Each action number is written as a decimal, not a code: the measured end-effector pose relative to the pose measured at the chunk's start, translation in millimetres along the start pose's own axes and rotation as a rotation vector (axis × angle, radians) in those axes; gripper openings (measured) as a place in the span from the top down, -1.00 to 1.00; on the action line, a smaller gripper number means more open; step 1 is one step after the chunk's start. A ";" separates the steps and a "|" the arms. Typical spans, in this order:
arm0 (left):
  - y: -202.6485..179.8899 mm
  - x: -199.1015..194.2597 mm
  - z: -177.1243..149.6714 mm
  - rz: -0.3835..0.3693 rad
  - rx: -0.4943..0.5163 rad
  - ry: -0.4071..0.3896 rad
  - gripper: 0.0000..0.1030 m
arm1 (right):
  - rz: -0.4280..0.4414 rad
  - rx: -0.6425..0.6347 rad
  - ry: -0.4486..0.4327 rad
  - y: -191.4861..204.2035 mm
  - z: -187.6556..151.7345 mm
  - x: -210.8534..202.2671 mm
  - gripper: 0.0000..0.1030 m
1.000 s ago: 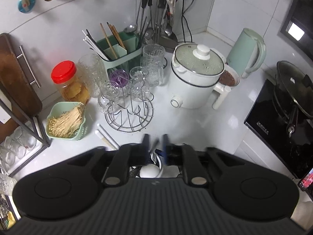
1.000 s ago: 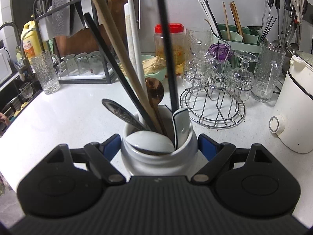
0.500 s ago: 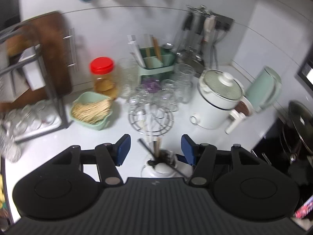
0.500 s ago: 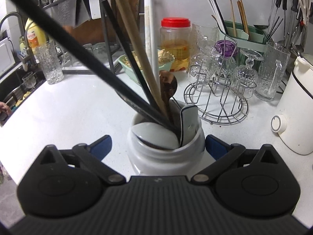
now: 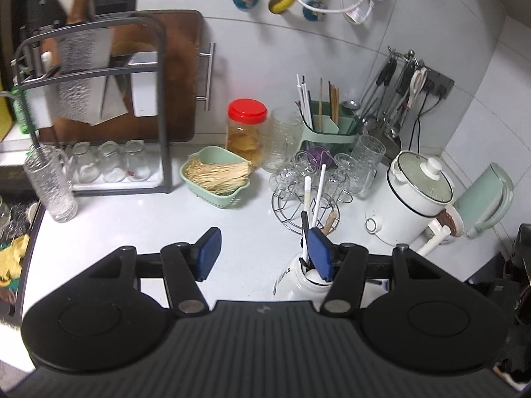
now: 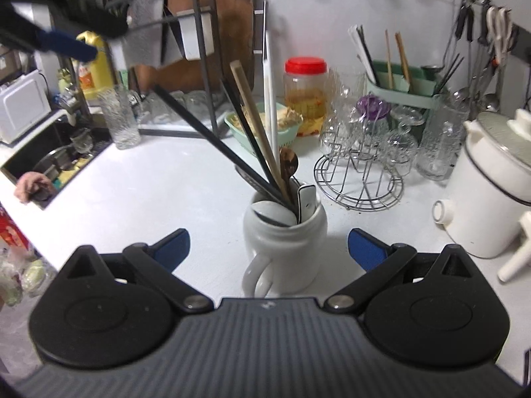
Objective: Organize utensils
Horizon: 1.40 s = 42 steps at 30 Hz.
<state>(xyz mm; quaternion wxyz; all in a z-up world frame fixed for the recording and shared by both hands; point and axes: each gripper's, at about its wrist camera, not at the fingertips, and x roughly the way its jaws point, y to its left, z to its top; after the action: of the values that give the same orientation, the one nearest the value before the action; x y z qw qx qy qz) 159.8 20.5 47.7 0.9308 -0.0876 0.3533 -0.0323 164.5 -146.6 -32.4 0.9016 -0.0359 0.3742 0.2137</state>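
Observation:
A white mug point(image 6: 285, 235) stands on the white counter. It holds dark and wooden chopsticks point(image 6: 255, 126), a white stick and spoons. My right gripper point(image 6: 268, 245) is wide open, with a blue pad on either side of the mug and clear of it. In the left wrist view the mug point(image 5: 292, 282) sits low and right, partly hidden behind the right finger. My left gripper point(image 5: 264, 253) is open and empty over bare counter to the mug's left. Its blue pad point(image 6: 66, 46) shows at the upper left of the right wrist view. A green utensil caddy point(image 5: 328, 132) with more chopsticks stands by the wall.
A wire rack of glasses point(image 6: 361, 172) and a white electric pot point(image 6: 491, 192) stand right of the mug. Behind are a red-lidded jar point(image 5: 247, 129), a green basket point(image 5: 217, 175) and a dish rack point(image 5: 99, 106). A tall glass point(image 6: 121, 119) and a sink point(image 6: 49, 162) lie left.
My right gripper has opened off the mug and drawn back and up. My left gripper has opened, rolled and swung left, away from above the mug.

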 end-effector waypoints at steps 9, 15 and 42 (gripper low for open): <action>-5.3 -47.7 -41.8 0.049 -0.076 -0.091 -0.23 | 0.012 0.089 -0.100 -4.5 2.8 -80.4 -1.00; -13.5 -73.6 -74.3 0.078 -0.066 -0.114 -0.31 | 0.000 0.109 -0.180 3.5 2.7 -116.3 -1.00; -25.8 -94.2 -127.4 0.193 -0.063 -0.084 -0.99 | -0.020 0.200 -0.219 7.5 -28.1 -152.5 -1.00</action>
<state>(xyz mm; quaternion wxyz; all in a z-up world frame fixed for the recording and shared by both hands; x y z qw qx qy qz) 4.9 -11.2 20.3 0.9404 -0.0836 0.3217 0.0724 47.1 -200.8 53.5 0.9383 0.0741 0.2926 0.1690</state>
